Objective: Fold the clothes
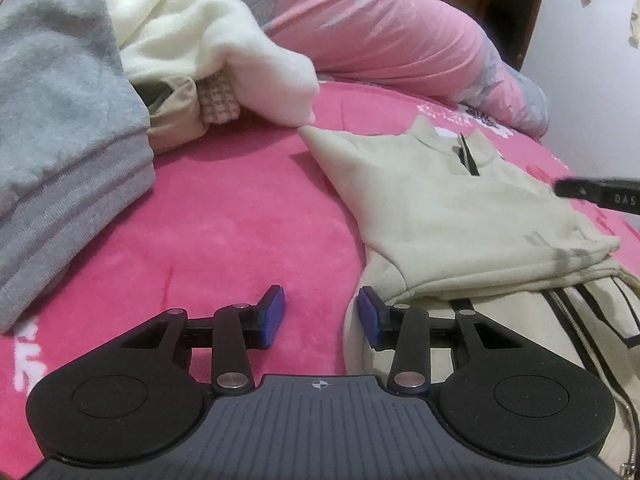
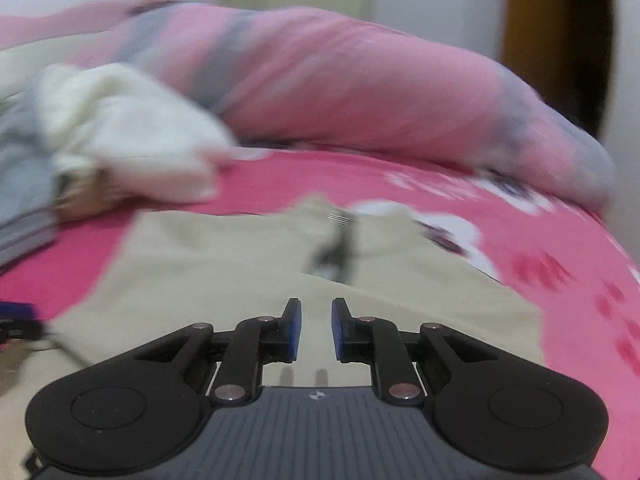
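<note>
Fingers of both grippers, left point(image 1: 322, 316) and right point(image 2: 316, 330), stand apart, empty; the beige top point(image 1: 448, 216) lies on the bed point(image 1: 240, 220) (collar away), right gripper over it, left at its near-left edge

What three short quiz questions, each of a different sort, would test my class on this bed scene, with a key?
1. True or false: the left gripper has its jaws shut on the beige top.
2. Multiple choice: what lies at the far left in the left wrist view? A) a grey garment B) a blue towel C) a black shoe
3. Fill in: the beige top lies on a ___ blanket.

Key:
1. False: the jaws stand open, holding nothing.
2. A
3. Pink
</note>
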Tool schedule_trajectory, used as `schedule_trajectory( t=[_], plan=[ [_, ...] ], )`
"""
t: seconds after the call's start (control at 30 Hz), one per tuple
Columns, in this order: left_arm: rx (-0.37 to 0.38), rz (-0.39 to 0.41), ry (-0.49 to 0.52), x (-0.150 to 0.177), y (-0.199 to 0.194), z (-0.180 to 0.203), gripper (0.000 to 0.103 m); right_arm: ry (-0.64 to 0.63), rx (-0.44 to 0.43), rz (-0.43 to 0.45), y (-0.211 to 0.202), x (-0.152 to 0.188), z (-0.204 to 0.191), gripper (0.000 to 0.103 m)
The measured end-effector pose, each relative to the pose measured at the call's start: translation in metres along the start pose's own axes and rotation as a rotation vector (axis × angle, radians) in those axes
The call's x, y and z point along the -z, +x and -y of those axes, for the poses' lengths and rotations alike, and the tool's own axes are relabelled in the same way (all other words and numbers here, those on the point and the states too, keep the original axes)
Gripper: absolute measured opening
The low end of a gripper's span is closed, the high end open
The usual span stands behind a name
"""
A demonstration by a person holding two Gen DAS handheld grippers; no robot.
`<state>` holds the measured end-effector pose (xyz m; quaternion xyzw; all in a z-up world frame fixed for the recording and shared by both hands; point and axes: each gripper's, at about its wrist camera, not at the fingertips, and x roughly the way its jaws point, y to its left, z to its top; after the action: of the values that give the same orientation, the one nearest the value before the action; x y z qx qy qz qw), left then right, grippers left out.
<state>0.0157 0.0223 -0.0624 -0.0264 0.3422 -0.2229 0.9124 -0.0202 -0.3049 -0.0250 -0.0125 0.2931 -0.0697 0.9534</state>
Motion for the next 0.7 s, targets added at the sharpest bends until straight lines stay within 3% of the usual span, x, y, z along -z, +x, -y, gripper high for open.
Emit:
schedule_trajectory(
  t=[0.1, 0.23, 0.57, 0.7],
  plan=[
    [-0.034, 0.014, 0.046, -0.012, -0.004, 0.011, 0.040, 0.074, 0.031, -0.004, 0.003, 0.004, 0.030, 0.017],
    [-0.088, 0.083, 0.145, -0.032, -0.012, 0.028, 0.041, 0.076, 0.028, 0.001, 0.007, 0.001, 0.045, 0.017],
    [0.043, 0.115, 0.201, -0.091, 0.030, 0.056, 0.041, 0.093, -0.081, 0.010, 0.021, -0.020, 0.062, 0.017],
    [0.128, 0.064, 0.189, -0.122, 0.076, 0.068, 0.042, 0.109, -0.111, 0.022, 0.036, -0.039, 0.083, 0.023]
  ],
)
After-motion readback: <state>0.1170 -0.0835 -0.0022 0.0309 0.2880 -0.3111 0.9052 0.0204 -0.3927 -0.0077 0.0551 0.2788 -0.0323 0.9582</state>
